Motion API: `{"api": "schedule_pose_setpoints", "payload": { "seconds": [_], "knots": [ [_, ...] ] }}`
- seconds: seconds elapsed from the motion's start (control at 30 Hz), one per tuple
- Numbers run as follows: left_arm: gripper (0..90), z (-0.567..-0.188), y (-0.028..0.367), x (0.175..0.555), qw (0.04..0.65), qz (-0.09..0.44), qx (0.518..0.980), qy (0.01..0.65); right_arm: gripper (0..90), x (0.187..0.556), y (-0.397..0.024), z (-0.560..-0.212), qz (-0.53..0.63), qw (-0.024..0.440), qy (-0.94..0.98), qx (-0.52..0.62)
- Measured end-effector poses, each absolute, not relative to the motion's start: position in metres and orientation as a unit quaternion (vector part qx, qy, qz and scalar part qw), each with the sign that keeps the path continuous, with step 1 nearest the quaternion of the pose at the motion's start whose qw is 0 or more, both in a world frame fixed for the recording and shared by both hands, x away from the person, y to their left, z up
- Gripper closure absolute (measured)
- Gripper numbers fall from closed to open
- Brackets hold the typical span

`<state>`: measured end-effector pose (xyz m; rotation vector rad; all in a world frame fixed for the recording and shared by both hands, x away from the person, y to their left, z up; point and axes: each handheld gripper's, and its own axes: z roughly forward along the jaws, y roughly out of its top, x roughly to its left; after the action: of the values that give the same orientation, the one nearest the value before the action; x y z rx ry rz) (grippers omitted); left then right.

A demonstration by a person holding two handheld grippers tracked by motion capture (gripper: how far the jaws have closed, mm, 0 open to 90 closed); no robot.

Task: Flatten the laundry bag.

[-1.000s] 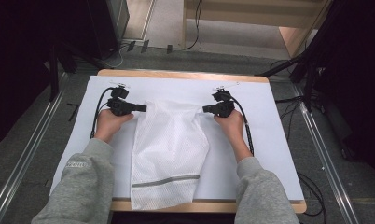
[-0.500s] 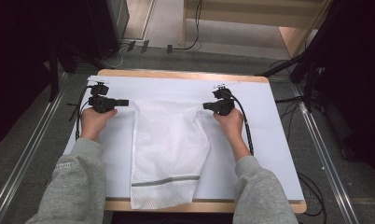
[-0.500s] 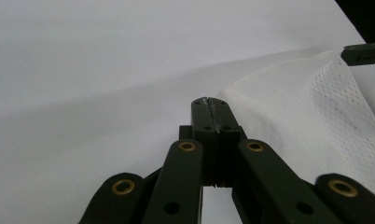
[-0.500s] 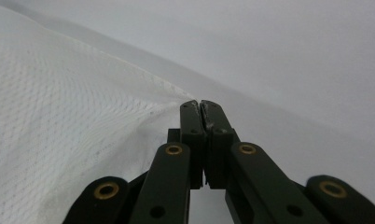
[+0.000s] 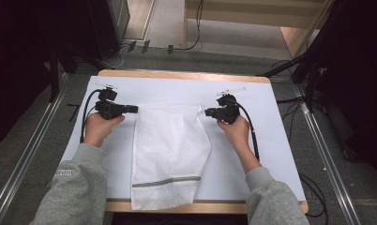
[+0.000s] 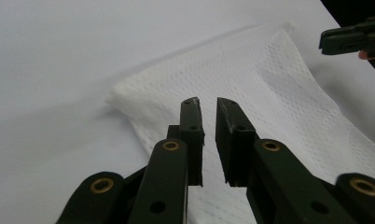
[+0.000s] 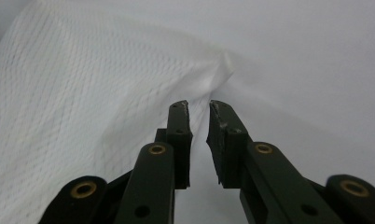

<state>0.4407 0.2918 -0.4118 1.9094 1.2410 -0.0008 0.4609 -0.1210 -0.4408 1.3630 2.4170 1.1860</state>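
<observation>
Since the earlier frame both grippers have drawn outward off the white mesh laundry bag (image 5: 170,154), the left gripper (image 5: 134,108) and right gripper (image 5: 208,112) now slightly parted after just opening, nothing between them, bag flat on the white-covered table (image 5: 280,154).

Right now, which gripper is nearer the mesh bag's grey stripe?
Roughly equal. Left gripper sits off the mesh bag's far left corner, right gripper off its far right corner; the grey stripe lies near the person.
</observation>
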Motion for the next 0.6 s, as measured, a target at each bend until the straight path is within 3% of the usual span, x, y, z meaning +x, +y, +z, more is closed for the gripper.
{"api": "schedule_pose_setpoints", "payload": {
  "seconds": [0.27, 0.3, 0.43, 0.6],
  "knots": [
    [75.5, -0.43, 0.274, 0.428, 0.405, -0.003, 0.769, 0.494, 71.2, 0.445, -0.106, -0.466, 0.373, 0.039, 0.818, 0.437],
    [75.5, -0.433, 0.272, 0.428, 0.402, -0.005, 0.769, 0.497, 72.0, 0.446, -0.104, -0.468, 0.37, 0.04, 0.82, 0.434],
    [75.2, -0.442, 0.268, 0.43, 0.387, 0.005, 0.776, 0.498, 90.0, 0.446, -0.096, -0.47, 0.37, 0.048, 0.825, 0.425],
    [74.0, -0.452, 0.264, 0.432, 0.354, 0.023, 0.793, 0.495, 90.0, 0.451, -0.093, -0.462, 0.364, 0.04, 0.828, 0.424]
  ]
}}
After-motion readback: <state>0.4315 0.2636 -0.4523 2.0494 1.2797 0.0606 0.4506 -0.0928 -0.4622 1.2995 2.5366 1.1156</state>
